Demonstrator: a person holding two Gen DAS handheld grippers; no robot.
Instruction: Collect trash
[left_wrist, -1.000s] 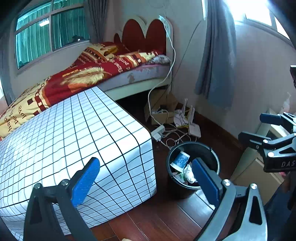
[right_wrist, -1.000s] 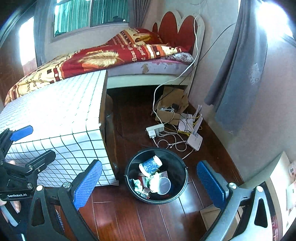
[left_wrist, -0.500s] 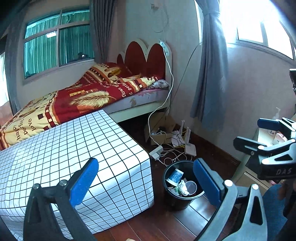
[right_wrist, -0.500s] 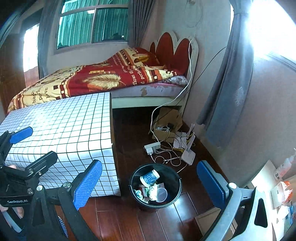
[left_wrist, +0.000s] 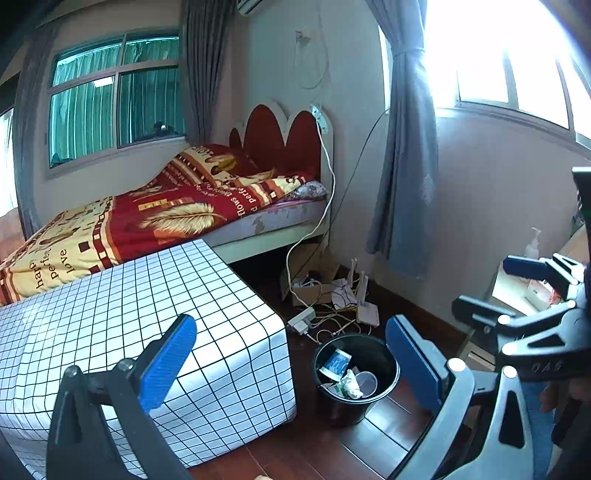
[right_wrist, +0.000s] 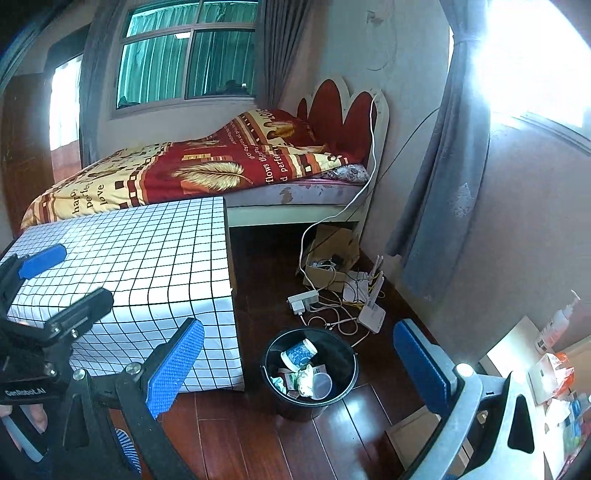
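A black trash bin (left_wrist: 384, 373) (right_wrist: 345, 373) stands on the wood floor beside the checked table. It holds a blue-patterned paper cup (right_wrist: 298, 352), a clear plastic cup (right_wrist: 322, 384) and crumpled wrappers (right_wrist: 291, 382). My left gripper (left_wrist: 291, 360) is open and empty, high above the floor, with the bin between its fingers in view. My right gripper (right_wrist: 299, 363) is open and empty too, well above the bin. Each gripper shows at the edge of the other's view: the right one (left_wrist: 517, 291) and the left one (right_wrist: 62, 277).
A table with a white checked cloth (left_wrist: 110, 317) (right_wrist: 140, 266) stands left of the bin. Behind it is a bed with a red and yellow blanket (left_wrist: 155, 218). A power strip, cables, routers and a cardboard box (right_wrist: 332, 288) lie on the floor. A desk with clutter (right_wrist: 546, 373) is at right.
Both grippers have risen and pulled back from the bin, which now looks smaller and lower in both views. Both stay open and empty.
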